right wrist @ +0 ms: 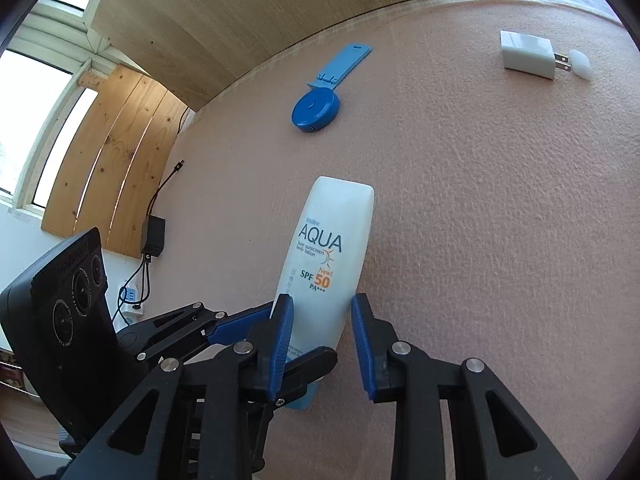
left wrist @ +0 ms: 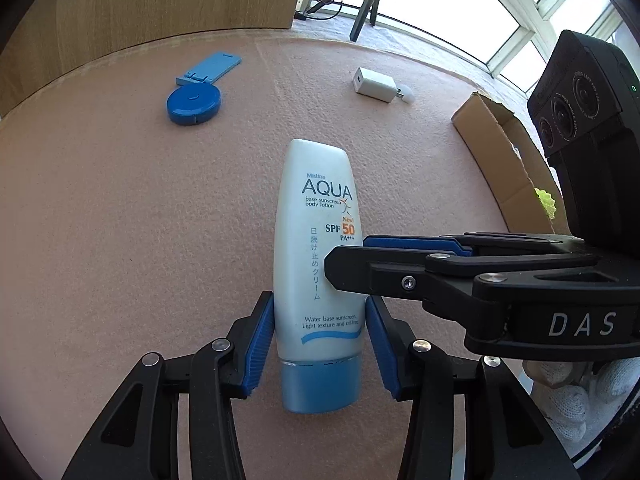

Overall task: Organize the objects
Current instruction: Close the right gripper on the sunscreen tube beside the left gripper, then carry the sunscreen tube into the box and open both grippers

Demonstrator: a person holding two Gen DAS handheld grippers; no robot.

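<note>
A white sunscreen tube [left wrist: 316,240] with a blue cap, marked AQUA SPF 50, stands cap towards me over the pink mat [left wrist: 120,220]. My left gripper [left wrist: 320,340] has its blue pads pressed on both sides of the tube just above the cap. My right gripper [left wrist: 348,254] reaches in from the right and clamps the tube's middle. In the right wrist view the right gripper [right wrist: 320,320] has the tube [right wrist: 332,240] between its pads, which touch it. There the left gripper [right wrist: 304,336] comes in from the left, lower on the tube. Whether the tube rests on the mat I cannot tell.
Far left on the mat lie a round blue tape measure [left wrist: 194,106] and a blue folding stand [left wrist: 210,66]. A white plug charger [left wrist: 374,85] lies further right. An open cardboard box [left wrist: 496,152] with a yellow-green item [left wrist: 546,202] stands at the right edge. A wooden panel [left wrist: 160,0] backs the mat.
</note>
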